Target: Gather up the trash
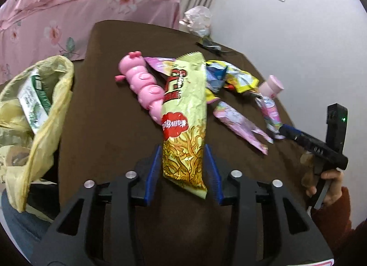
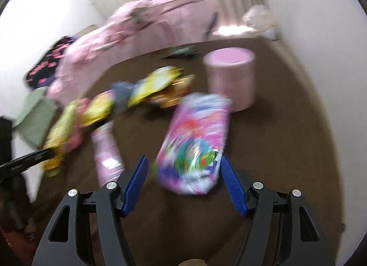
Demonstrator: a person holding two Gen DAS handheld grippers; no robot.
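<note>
While left tongs [image 1: 182, 169] straddle noodle packet [image 1: 183, 114] | caterpillar toy [image 1: 143, 82] touches it

Yellow noodle wrapper [image 1: 183, 114] is seen lengthwise beside pink toy [image 1: 143, 82]; pink wrappers [image 1: 240, 126] are scattered right of toy, w/ yellow bag [image 1: 34, 114] lying open left.

Bare brown worktop [image 1: 110, 114] is lying open between the yellow bag [image 1: 45, 114] at the left and the pink toy [image 1: 144, 85]. Wrappers [image 1: 231, 78] are crowding the middle, and a pink cup [image 2: 230, 78] is standing near the wall, narrowing passage there.
</note>
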